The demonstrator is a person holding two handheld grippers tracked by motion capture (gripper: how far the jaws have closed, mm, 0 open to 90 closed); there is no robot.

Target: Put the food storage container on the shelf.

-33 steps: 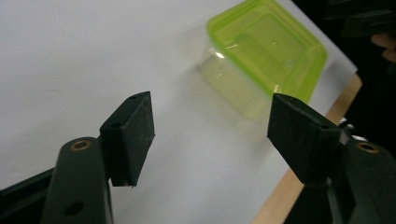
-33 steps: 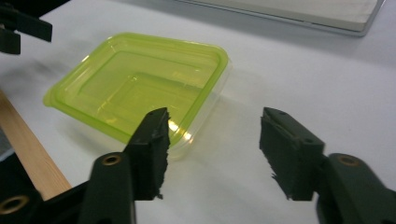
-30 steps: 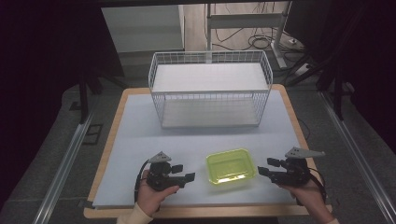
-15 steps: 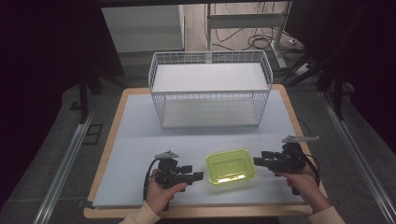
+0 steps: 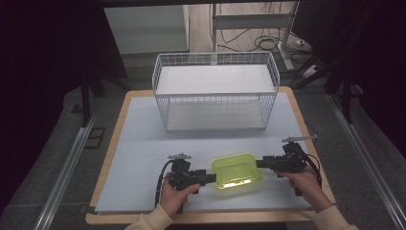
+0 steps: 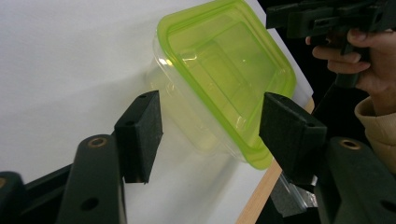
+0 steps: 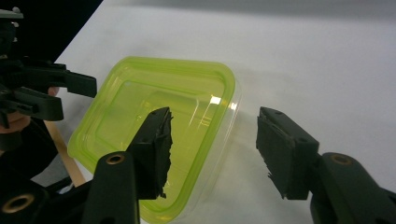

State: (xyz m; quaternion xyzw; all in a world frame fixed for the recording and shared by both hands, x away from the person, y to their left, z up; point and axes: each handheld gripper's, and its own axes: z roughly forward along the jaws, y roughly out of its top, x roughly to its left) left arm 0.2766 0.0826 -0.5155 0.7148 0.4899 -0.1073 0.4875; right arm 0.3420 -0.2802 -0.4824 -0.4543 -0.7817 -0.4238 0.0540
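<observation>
since the earlier frame both our hands have slid inward across the worktop (image 5: 143,143), so each claw now sits right at an end of the green-lidded container (image 5: 237,171), and the jaws of both have just been closing. the container, clear plastic with a lime lid, lies flat on the pale mat near the front edge of the worktop, between our two hands and well apart from the white wire basket (image 5: 215,91) standing at the back. our left claw (image 5: 209,178) points at the container's left end; in the left gripper view its jaws stand apart, one at each side of the near corner, and we see no pad pressing on it. our right claw (image 5: 261,163) meets the right end; in the right gripper view its jaws are likewise parted, one over the lid and one out past the rim, gripping nothing.
</observation>
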